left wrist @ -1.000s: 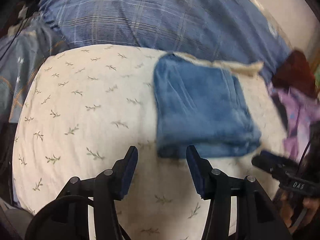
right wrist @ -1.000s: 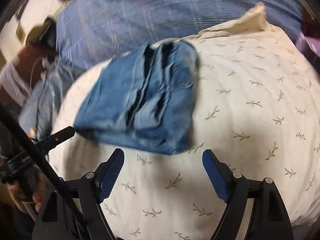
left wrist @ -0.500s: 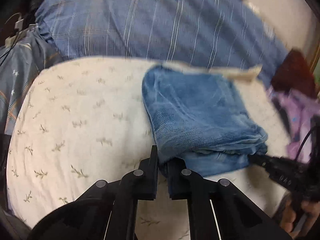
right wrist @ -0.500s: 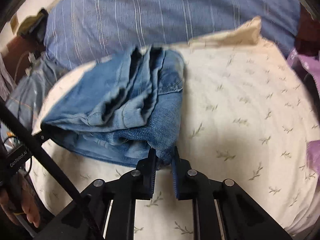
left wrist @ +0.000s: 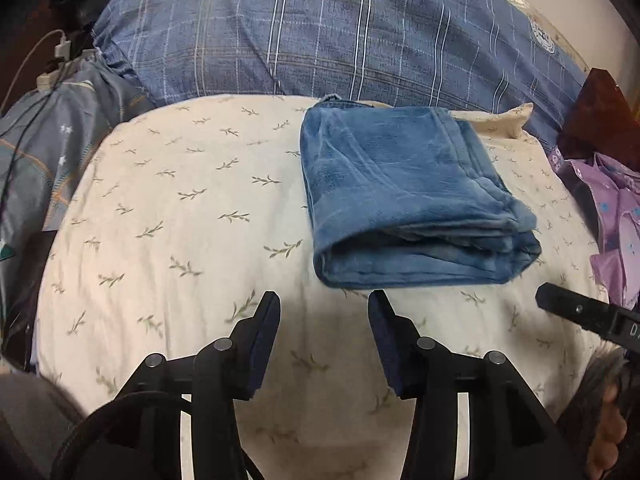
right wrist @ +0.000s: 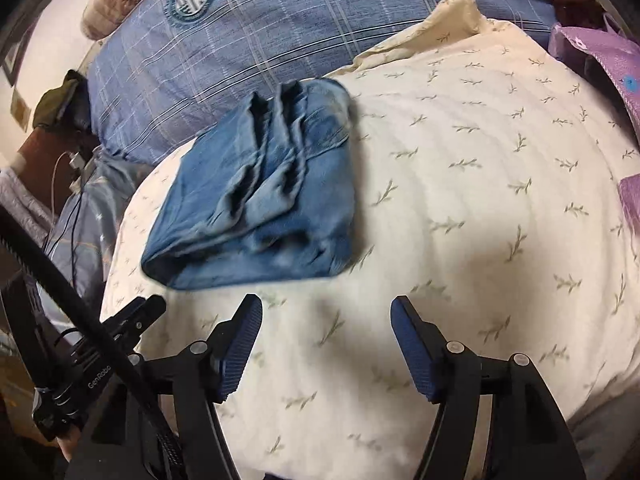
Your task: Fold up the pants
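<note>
Blue denim pants (left wrist: 404, 196) lie folded into a thick rectangle on a cream leaf-print cushion (left wrist: 180, 220). In the left wrist view my left gripper (left wrist: 324, 312) hovers just in front of the stack's near edge; its jaws are opening and nothing is between them. In the right wrist view the same folded pants (right wrist: 264, 196) rest left of centre, and my right gripper (right wrist: 326, 316) stands before their near right corner, jaws opening and empty. The other gripper's tip shows at each view's edge.
A blue plaid pillow (left wrist: 340, 36) lies behind the cushion. Purple clothing (left wrist: 612, 208) is heaped to the right, grey starred bedding (left wrist: 52, 140) with cables to the left. A person's hand (left wrist: 608, 432) grips the right tool at the lower right.
Both grippers shut on the near edge of the folded pants and lifted it half a second ago. Now they have let go and pulled back, and the stack lies flat.
</note>
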